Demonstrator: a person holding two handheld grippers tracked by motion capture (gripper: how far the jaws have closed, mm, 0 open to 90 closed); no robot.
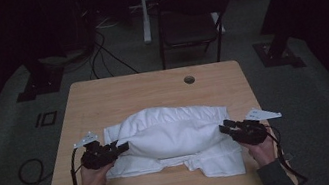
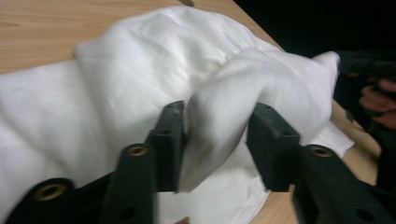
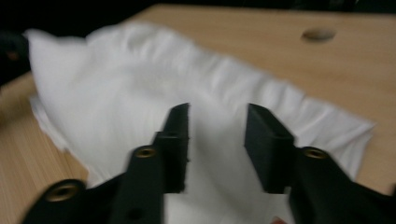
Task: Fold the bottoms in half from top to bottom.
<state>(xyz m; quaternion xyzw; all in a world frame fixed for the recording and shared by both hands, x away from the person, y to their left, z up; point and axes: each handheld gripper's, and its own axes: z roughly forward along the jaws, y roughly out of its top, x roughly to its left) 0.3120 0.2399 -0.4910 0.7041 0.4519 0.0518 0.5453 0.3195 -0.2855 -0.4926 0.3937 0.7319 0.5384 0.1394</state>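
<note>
A white garment (image 1: pixel 172 137) lies bunched on the wooden table (image 1: pixel 102 95), nearer the person than the table's round hole (image 1: pixel 189 79). The left gripper (image 1: pixel 122 146) sits at its left end, jaws apart around a loose fold. The right gripper (image 1: pixel 225 126) sits at the opposite end, jaws parted, cloth between them. A chair (image 1: pixel 189 25) stands beyond the table.

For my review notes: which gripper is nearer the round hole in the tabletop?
Right. The right gripper sits below and slightly right of the hole; the left gripper is farther off, below-left.

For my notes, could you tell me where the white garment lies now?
In the high view, the white garment lies on the table's near half, between the left gripper and right gripper.
</note>
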